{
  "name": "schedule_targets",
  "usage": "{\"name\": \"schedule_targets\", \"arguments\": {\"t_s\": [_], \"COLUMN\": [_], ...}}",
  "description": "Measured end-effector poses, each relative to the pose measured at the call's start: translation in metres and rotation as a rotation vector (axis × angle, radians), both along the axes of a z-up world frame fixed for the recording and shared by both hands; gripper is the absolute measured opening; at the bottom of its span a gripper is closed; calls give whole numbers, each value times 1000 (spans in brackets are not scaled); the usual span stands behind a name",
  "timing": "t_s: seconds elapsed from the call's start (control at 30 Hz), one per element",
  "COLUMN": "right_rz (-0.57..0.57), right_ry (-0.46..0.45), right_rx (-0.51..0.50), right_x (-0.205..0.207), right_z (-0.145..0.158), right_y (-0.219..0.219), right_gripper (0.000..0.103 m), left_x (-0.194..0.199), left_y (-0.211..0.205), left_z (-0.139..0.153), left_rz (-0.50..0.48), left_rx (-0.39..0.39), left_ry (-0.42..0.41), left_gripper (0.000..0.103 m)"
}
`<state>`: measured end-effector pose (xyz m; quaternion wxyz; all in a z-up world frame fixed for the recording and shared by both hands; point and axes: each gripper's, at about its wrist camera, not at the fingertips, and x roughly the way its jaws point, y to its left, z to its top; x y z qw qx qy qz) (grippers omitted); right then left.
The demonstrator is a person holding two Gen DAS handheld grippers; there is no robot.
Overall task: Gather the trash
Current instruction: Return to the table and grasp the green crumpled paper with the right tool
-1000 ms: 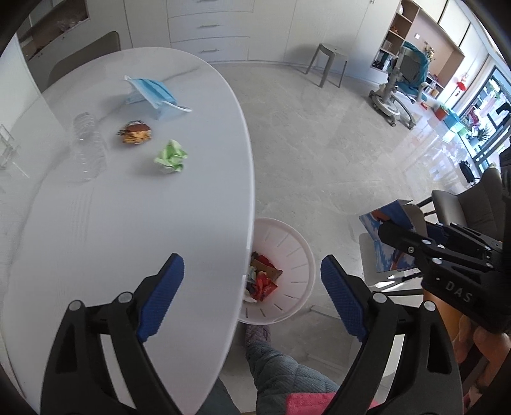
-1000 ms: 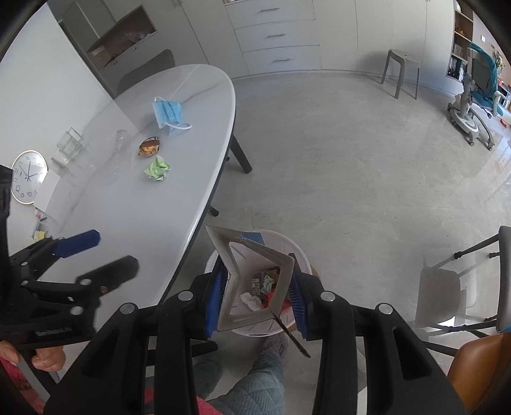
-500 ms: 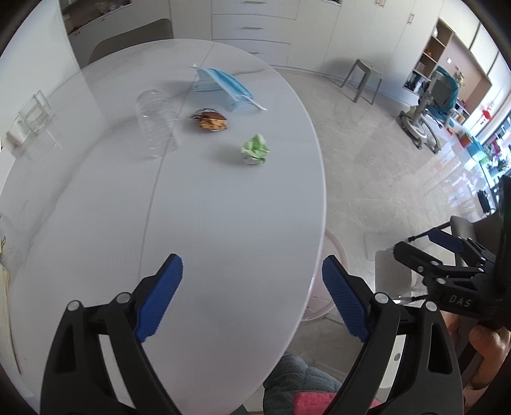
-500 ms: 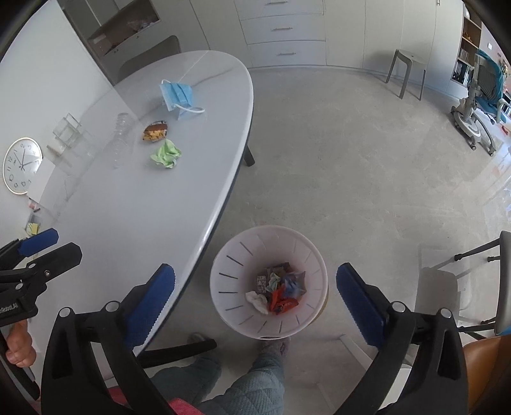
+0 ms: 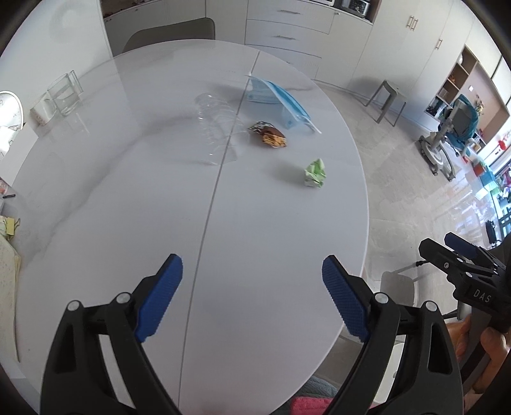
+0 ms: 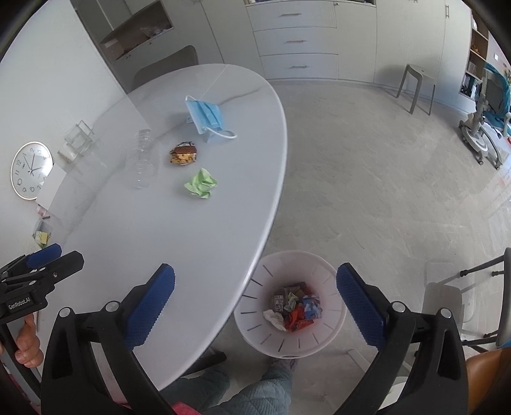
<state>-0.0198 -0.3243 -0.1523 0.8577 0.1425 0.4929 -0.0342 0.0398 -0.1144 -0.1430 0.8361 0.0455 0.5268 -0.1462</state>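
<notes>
On the white oval table (image 5: 223, 223) lie a crumpled green paper (image 5: 315, 173), a brown snack wrapper (image 5: 270, 134), a blue face mask (image 5: 281, 102) and a clear plastic bottle (image 5: 217, 131) on its side. They also show in the right wrist view: the paper (image 6: 201, 184), the wrapper (image 6: 183, 154), the mask (image 6: 206, 116), the bottle (image 6: 142, 162). My left gripper (image 5: 252, 300) is open and empty above the table's near end. My right gripper (image 6: 255, 303) is open and empty above the white trash bin (image 6: 255, 335), which holds several wrappers.
A glass holder (image 5: 65, 92), a mug (image 5: 43, 108) and a wall clock (image 6: 31, 170) stand at the table's left. A grey chair (image 5: 169, 30) is at the far end, a stool (image 5: 386, 99) on the floor, another chair (image 6: 447, 306) at right.
My right gripper opened and dropped the carton into the bin, then tilted up toward the table. My left gripper swung left from the bin to over the table.
</notes>
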Motion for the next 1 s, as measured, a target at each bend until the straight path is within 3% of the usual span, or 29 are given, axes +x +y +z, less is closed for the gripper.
{"name": "schedule_targets", "arguments": {"t_s": [0.3,0.87,1.0], "right_rz": [95,236,247], "right_ry": [18,96,113], "right_rx": [6,-39,-47], "right_x": [43,150,162], "right_z": [-11,-63,-71], "right_y": [21,58,61], "right_gripper": [101,100,91], "left_x": [22,82,94], "left_y": [12,30,35], "left_z": [-5,-48,-56], "left_rz": [41,97,120], "left_rx": [-2,22,15], "left_ry": [15,123,144], "left_gripper": [85,85,85]}}
